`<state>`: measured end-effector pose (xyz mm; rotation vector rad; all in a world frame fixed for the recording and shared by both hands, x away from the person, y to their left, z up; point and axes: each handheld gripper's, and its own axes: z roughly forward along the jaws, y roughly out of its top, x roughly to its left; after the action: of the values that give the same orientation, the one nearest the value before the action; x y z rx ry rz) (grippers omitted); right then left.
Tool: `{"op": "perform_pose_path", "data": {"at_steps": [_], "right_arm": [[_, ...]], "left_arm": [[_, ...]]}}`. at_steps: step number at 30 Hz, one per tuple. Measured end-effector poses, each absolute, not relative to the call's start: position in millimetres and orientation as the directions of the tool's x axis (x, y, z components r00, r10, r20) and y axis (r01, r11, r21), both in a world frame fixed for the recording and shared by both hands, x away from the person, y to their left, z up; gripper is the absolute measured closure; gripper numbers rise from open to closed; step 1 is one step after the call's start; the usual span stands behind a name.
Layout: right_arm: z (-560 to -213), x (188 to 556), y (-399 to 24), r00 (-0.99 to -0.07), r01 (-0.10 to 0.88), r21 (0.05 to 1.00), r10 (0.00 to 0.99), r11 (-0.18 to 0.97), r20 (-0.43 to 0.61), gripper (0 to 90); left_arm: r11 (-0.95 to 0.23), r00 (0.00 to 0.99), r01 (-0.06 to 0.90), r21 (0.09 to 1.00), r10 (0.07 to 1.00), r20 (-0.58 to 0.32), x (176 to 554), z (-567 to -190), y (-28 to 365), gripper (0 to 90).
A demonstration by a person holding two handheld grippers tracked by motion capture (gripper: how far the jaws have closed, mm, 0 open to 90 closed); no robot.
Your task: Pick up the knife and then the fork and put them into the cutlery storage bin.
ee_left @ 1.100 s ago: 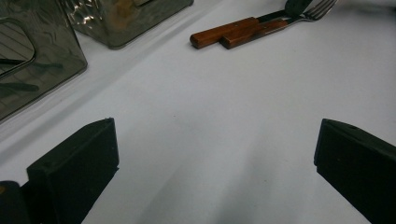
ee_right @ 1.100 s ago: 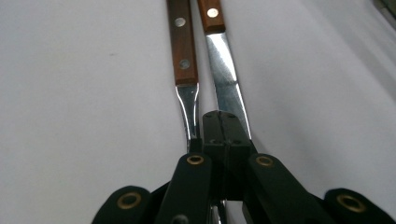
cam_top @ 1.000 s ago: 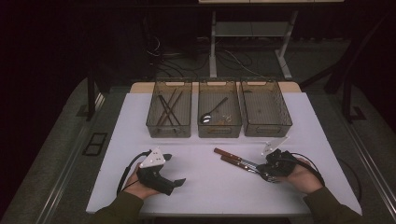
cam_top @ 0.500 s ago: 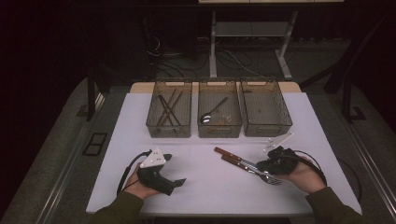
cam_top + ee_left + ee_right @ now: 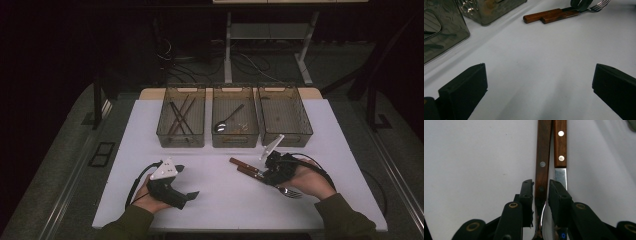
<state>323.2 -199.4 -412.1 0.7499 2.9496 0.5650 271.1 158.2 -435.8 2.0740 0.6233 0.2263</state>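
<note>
Left hand-held gripper (image 5: pixel 187 195): you hold it low over the near left part of the white tabletop (image 5: pixel 220 195), its grey three-cornered plate on top. In the left gripper view its two black jaws stand wide apart with bare tabletop between them, so it is released and grasps nothing.

Left bin (image 5: pixel 181 136): a smoky clear bin at the far side of the tabletop, with several dark, thin sticks lying crossed in it; you cannot tell what they are.

Middle bin (image 5: pixel 235 139): just beside the left one, with a spoon (image 5: pixel 227 120) lying slantwise in it, bowl toward you.

Fork (image 5: pixel 260 175): it lies flat on the tabletop in front of the middle and right bins. Its wooden handle points away toward the left bins and its tines show beside your right hand.

Knife (image 5: pixel 560 152): also wooden-handled with pale rivets, it lies right alongside the fork, handle against handle, blade running back under the right jaw.

Right hand-held gripper (image 5: pixel 541 195): you hold it low over the fork, near the right edge of the tabletop. Its jaws have just been opening; in the right gripper view they straddle the fork's handle where it meets the metal neck, a thin gap showing at each side. The pads do not press on it, so the grip is released with the fork between the jaws.

Right bin (image 5: pixel 285 137): last in the row, just behind your right hand.
</note>
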Motion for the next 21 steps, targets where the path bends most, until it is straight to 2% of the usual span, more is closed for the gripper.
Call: {"op": "perform_pose_path", "data": {"at_steps": [8, 21], "right_arm": [[-421, 326, -191, -0.890, 0.436, 0.317, 0.456, 0.842, 0.012, 73.7], [-423, 323, -189, -0.896, 0.415, 0.323, 0.443, 0.851, -0.017, 77.1]], "left_arm": [[-0.443, 0.855, 0.342, 0.829, 0.512, -0.080, 271, -436, 158, 0.0], [-0.443, 0.855, 0.342, 0.829, 0.512, -0.080, 271, -436, 158, 0.0]]}}
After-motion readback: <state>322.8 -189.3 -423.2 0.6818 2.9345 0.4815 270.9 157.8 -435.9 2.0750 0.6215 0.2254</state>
